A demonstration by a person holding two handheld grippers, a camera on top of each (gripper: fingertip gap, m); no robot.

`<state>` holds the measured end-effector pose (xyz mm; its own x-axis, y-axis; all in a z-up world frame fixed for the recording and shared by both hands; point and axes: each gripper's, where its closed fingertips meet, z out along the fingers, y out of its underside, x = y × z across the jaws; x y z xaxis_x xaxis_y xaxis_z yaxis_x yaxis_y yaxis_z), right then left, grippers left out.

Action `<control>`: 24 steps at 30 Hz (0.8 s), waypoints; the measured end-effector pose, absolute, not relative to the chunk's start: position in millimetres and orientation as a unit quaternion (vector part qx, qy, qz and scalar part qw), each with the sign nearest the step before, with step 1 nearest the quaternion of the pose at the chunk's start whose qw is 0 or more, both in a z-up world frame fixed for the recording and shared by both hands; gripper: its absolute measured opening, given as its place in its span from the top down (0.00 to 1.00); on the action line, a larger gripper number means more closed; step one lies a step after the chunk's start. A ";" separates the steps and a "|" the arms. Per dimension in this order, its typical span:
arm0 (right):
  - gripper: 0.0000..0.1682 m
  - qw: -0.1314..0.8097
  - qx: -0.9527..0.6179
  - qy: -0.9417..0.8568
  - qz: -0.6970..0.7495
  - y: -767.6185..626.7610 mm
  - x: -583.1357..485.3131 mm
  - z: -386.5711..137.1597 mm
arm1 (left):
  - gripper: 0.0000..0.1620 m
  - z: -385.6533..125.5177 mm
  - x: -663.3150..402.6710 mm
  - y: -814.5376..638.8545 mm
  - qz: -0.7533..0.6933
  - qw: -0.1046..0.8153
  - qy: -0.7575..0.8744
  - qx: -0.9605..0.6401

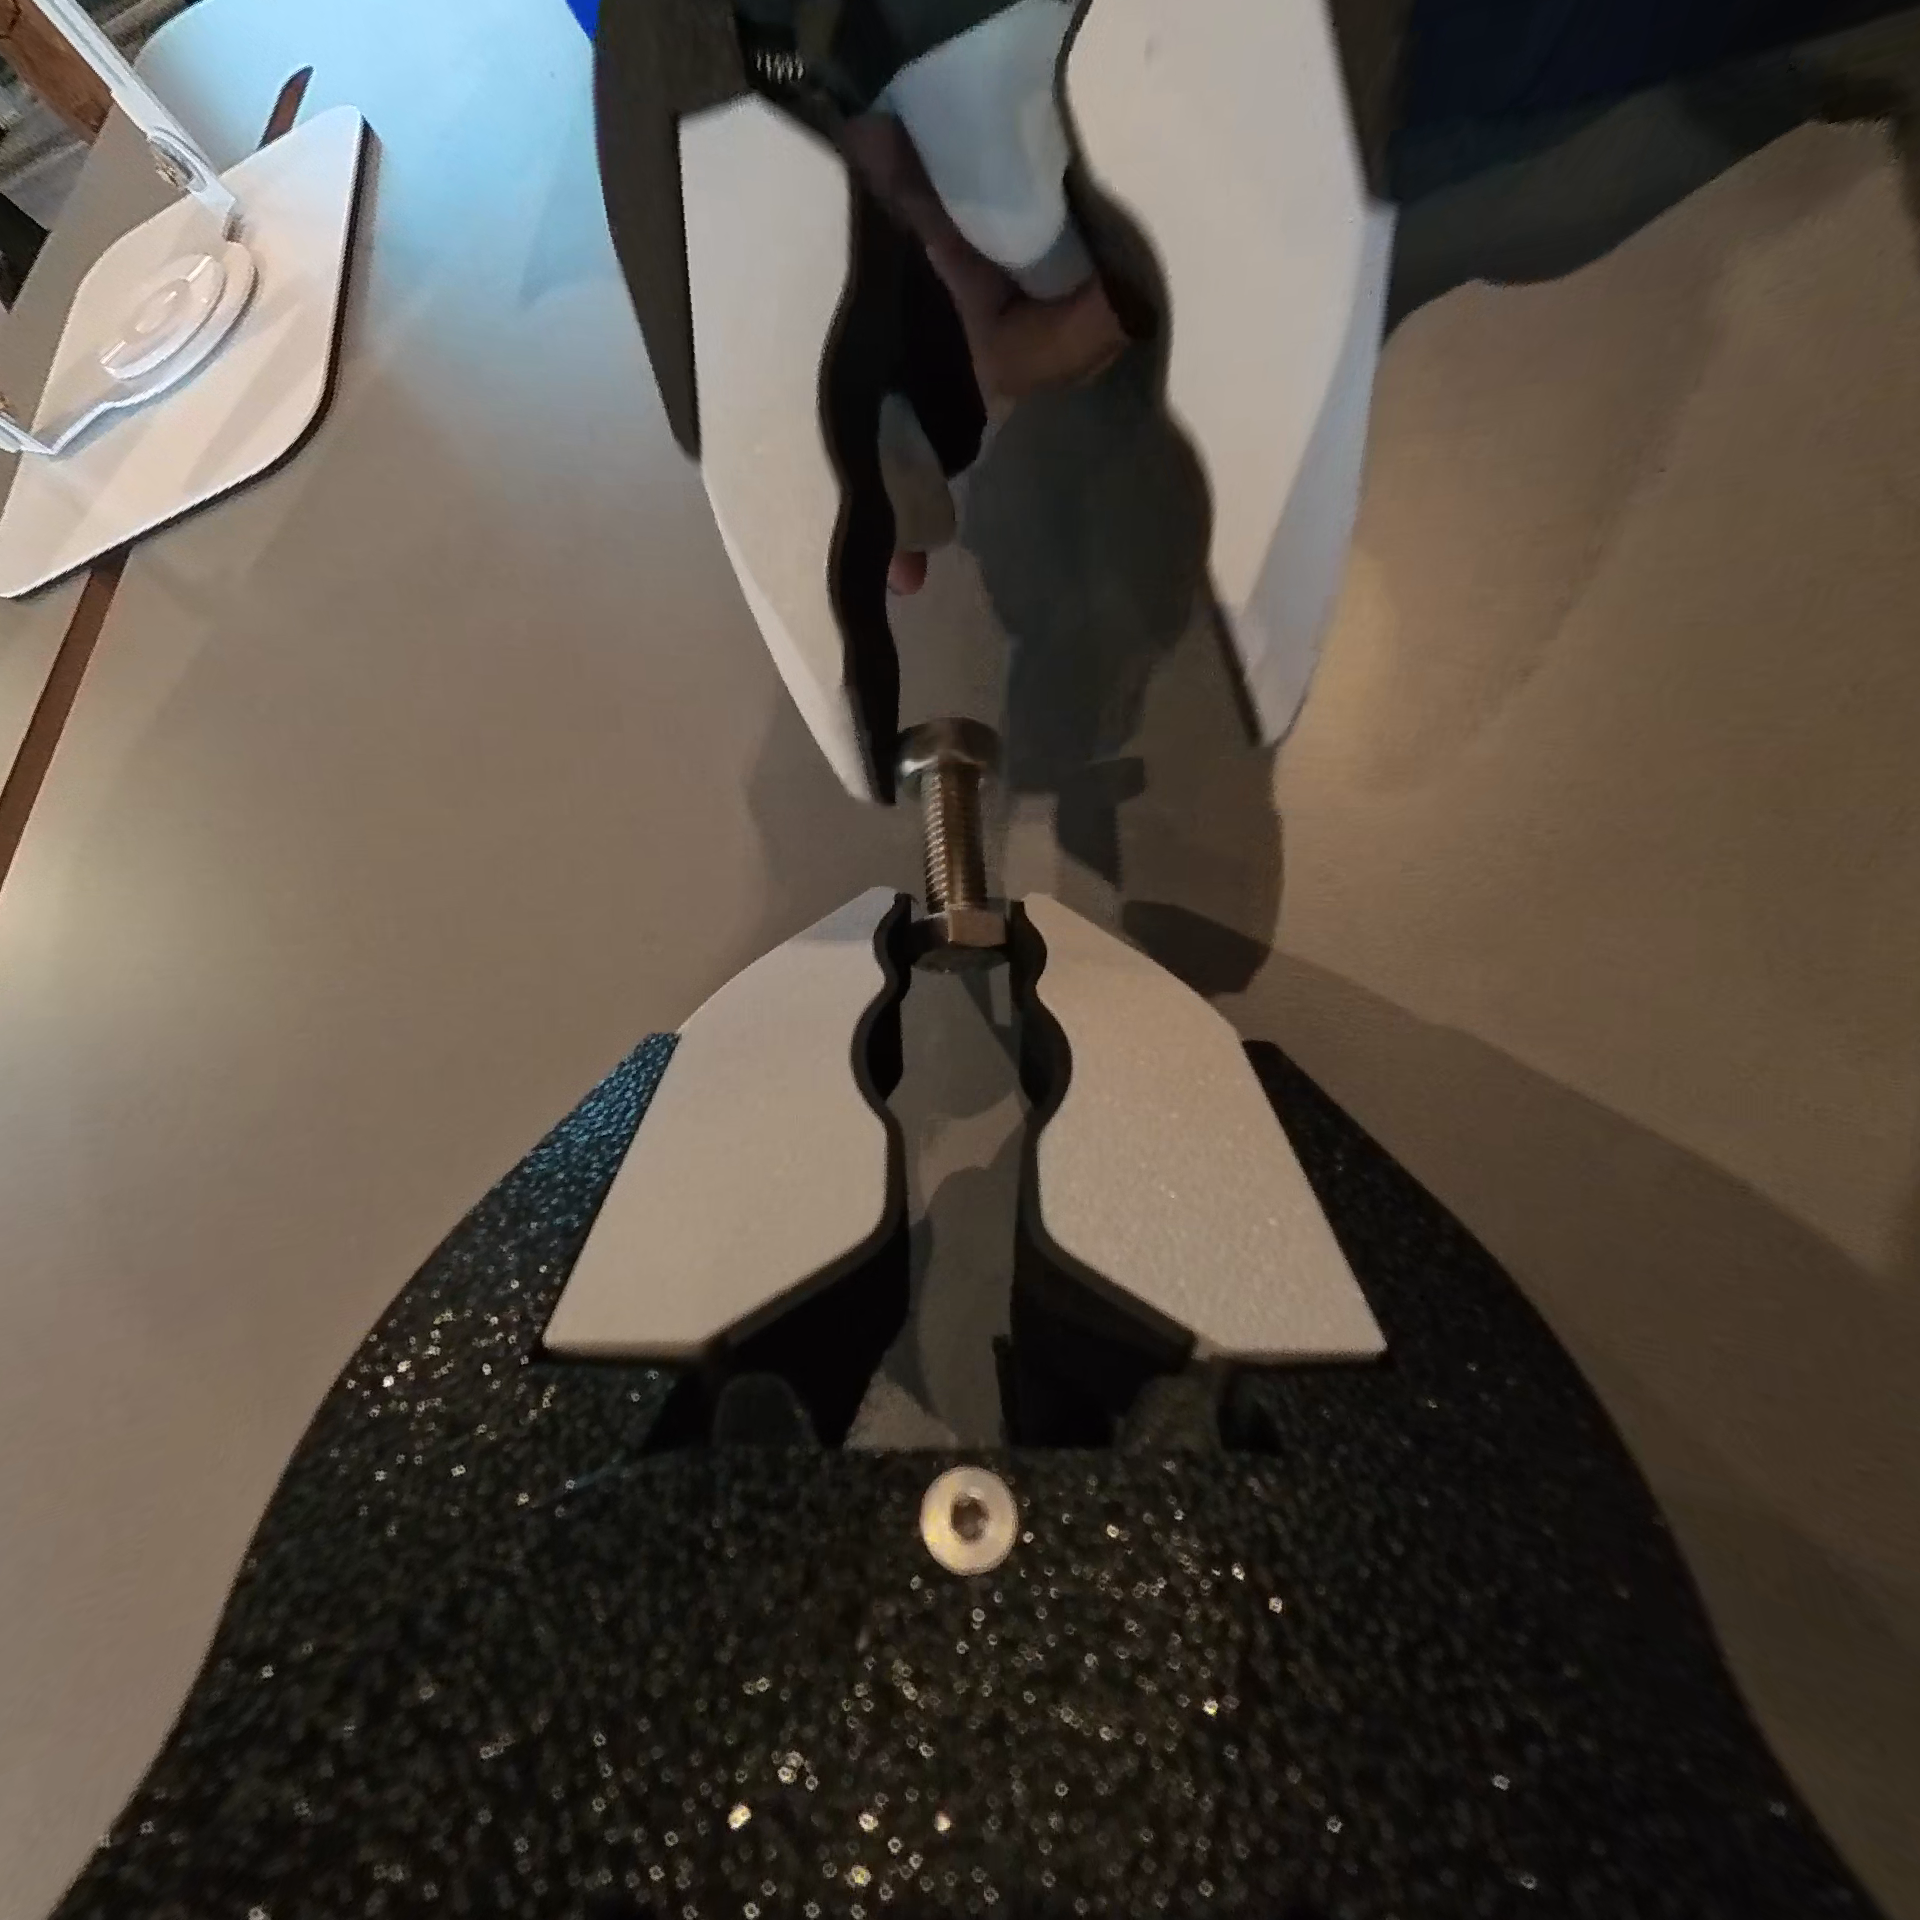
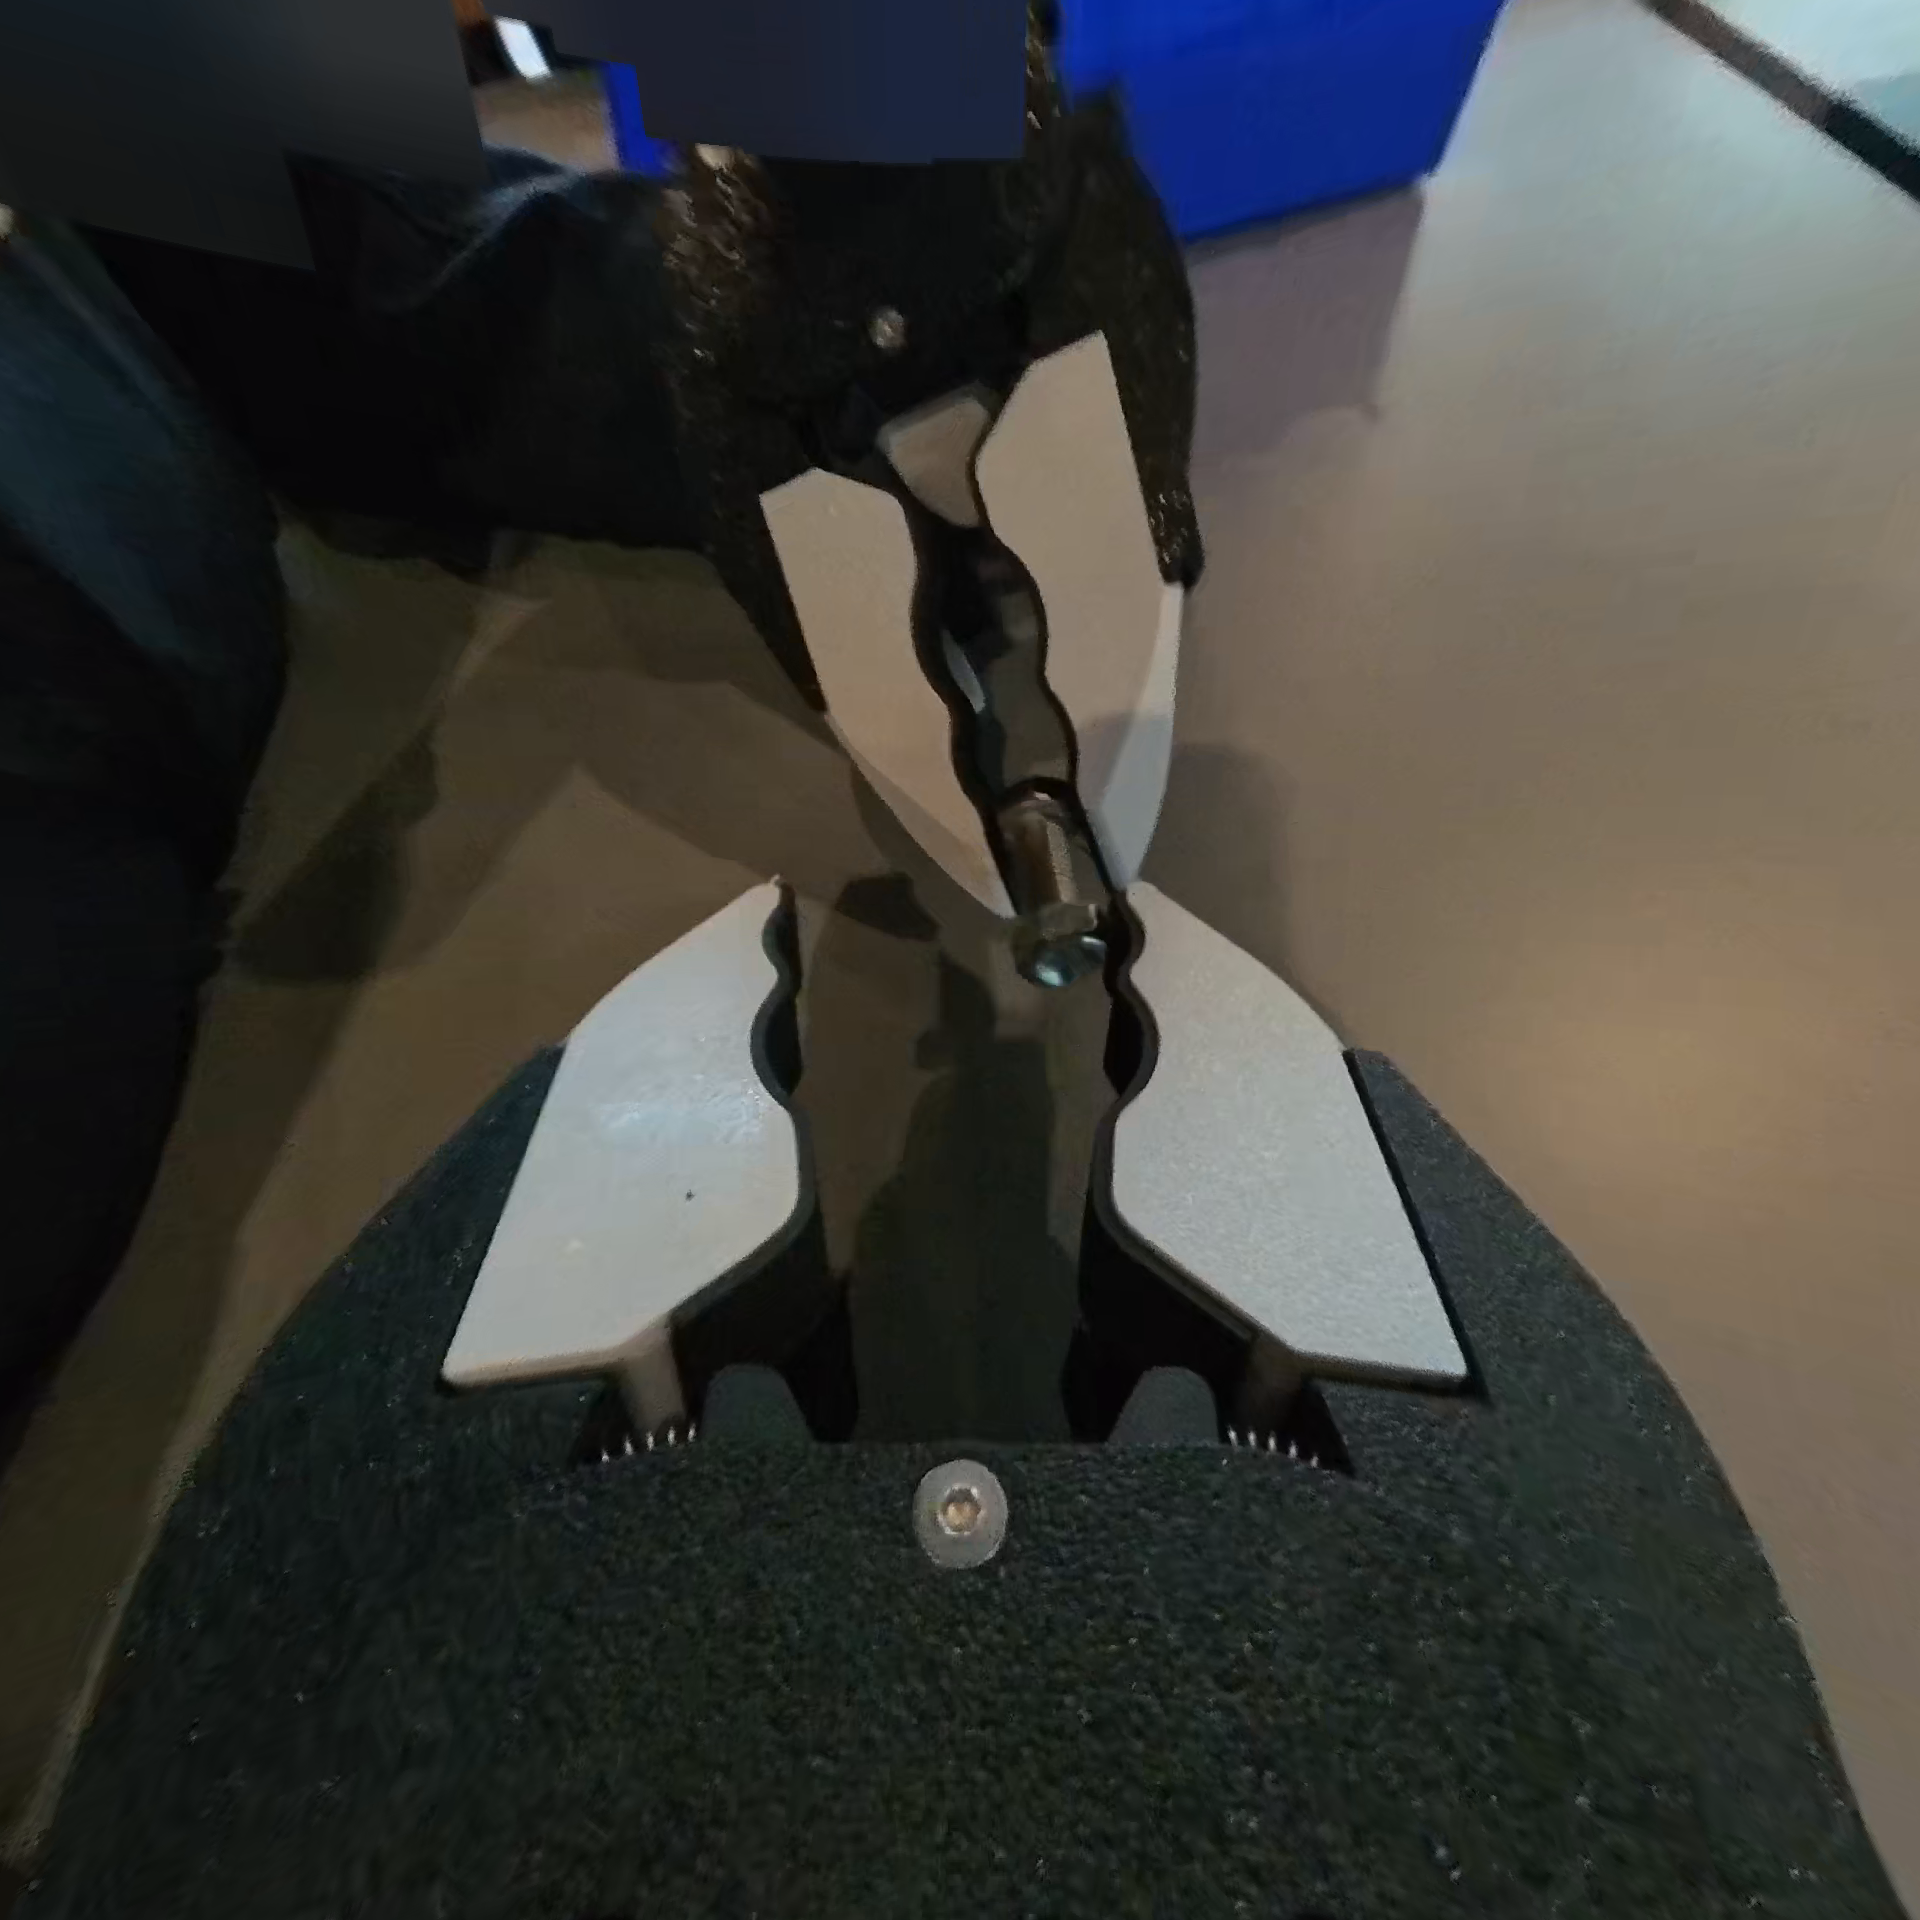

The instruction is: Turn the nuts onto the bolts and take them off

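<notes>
The left gripper (image 1: 961,914) reaches level over the beige table (image 1: 416,935), its fingertips clenched on the hex end of a threaded bolt (image 1: 948,831) that juts forward from them. Facing it from above, the right gripper (image 1: 1081,769) angles steeply down with its fingers spread apart; one fingertip (image 1: 868,769) sits against the nut (image 1: 940,753) at the bolt's far end, the other well clear. A hand (image 1: 1049,332) grips its handle behind. A white stand base (image 1: 197,343) rests on the table, far left.
</notes>
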<state>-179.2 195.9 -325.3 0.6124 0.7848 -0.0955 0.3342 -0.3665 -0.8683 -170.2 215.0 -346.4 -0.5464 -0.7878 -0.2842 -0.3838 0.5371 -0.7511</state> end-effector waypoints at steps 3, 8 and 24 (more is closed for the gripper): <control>0.73 0.464 -0.747 -0.373 0.296 187.4 -185.8 -308.4 | 0.89 -346.4 -170.2 215.1 -0.322 0.313 0.818 -0.359; 0.68 0.452 -0.785 -0.338 0.255 200.1 -171.8 -319.9 | 0.89 -346.4 -170.2 215.1 -0.322 0.314 0.818 -0.359; 0.66 0.437 -0.788 -0.344 0.266 196.6 -175.0 -323.2 | 0.89 -346.5 -170.1 215.0 -0.322 0.313 0.818 -0.359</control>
<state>-175.0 196.6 -323.2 0.6226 0.7735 -0.1186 0.3096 -0.3826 -0.8705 -170.1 215.0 -346.5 -0.5460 -0.7890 -0.2819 -0.3859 0.5355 -0.7512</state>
